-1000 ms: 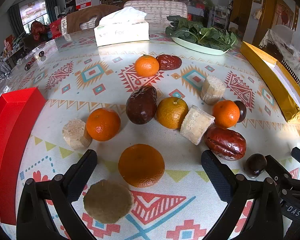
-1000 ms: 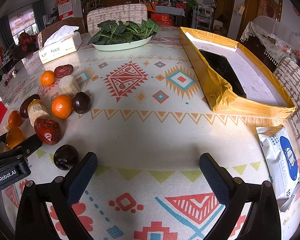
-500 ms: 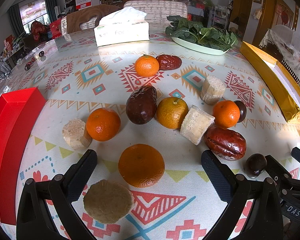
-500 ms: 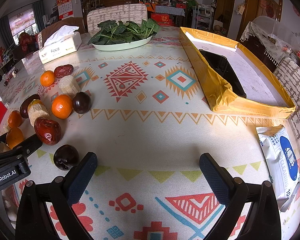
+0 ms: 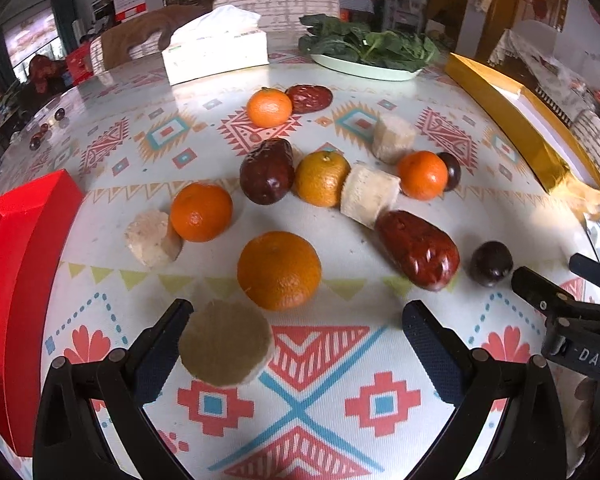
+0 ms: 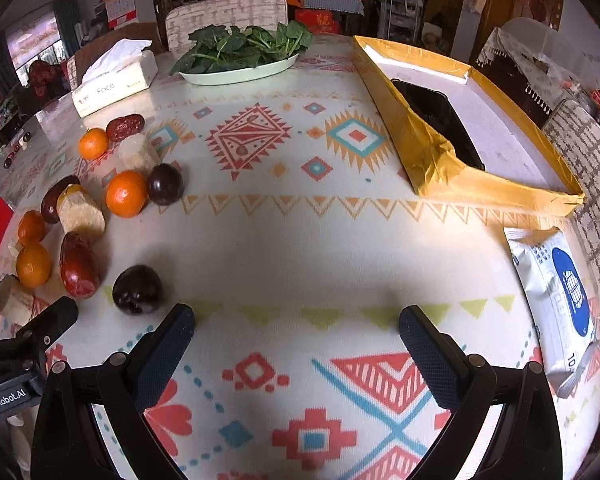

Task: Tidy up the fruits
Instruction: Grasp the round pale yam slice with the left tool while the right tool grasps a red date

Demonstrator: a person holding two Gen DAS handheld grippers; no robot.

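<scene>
Several oranges, red-brown dates, dark plums and pale cut chunks lie scattered on the patterned tablecloth. My left gripper (image 5: 296, 324) is open and empty. A pale round chunk (image 5: 225, 346) lies just inside its left finger, and the nearest orange (image 5: 279, 270) sits just ahead. A large date (image 5: 418, 254) and a dark plum (image 5: 491, 263) lie to the right. My right gripper (image 6: 294, 330) is open and empty over bare cloth, with a dark plum (image 6: 137, 289) just left of its left finger.
A red box (image 5: 18, 264) stands at the left table edge. A gold-edged tray (image 6: 476, 128) lies at the right, a wipes pack (image 6: 556, 300) near it. A tissue box (image 5: 216, 50) and a plate of greens (image 5: 366, 54) stand at the back.
The left gripper has moved forward and slightly left, so the pale chunk and near orange sit closer to its fingers. The right gripper has hardly moved.
</scene>
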